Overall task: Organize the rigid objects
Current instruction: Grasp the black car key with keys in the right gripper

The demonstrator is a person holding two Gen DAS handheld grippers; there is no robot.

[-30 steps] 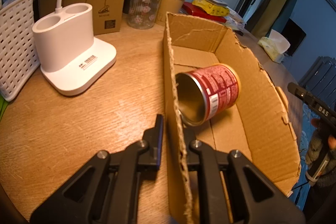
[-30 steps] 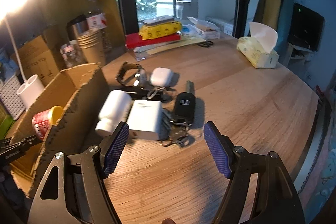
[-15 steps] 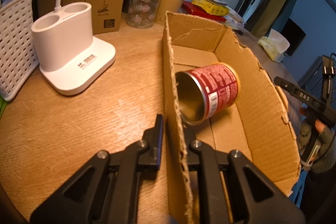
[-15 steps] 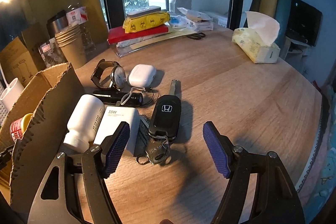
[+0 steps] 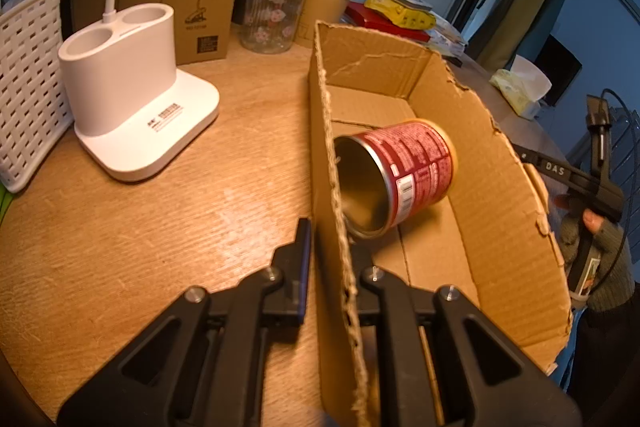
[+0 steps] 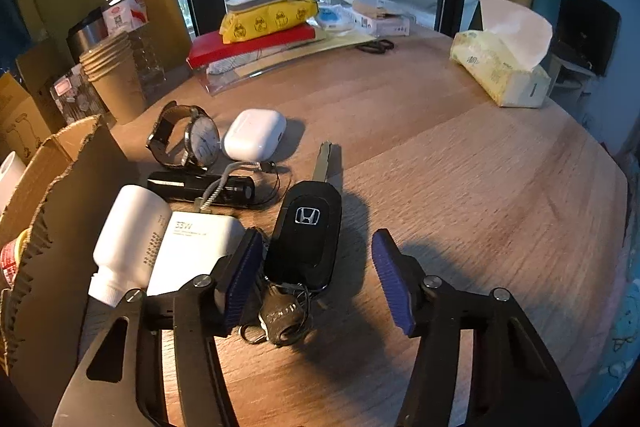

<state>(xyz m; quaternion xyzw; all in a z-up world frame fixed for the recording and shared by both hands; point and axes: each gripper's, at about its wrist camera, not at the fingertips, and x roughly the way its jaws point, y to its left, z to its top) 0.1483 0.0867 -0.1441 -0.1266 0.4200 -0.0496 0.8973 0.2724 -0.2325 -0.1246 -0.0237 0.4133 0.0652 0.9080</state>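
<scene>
My left gripper is shut on the near side wall of the torn cardboard box. A red can lies on its side inside the box. My right gripper hangs low over the black car key with its key ring. Its jaws are closing with the key between them, and the blue pads are still off it. Left of the key lie a white charger, a white bottle, a black flashlight, a watch and a white earbud case.
A white lamp base and a white basket stand left of the box. Paper cups, a red book stack and scissors line the far table edge. A tissue pack sits at the right.
My right gripper has moved forward and down until the car key lies between its fingers, and its jaws have narrowed. The left gripper and the box have stayed put.
</scene>
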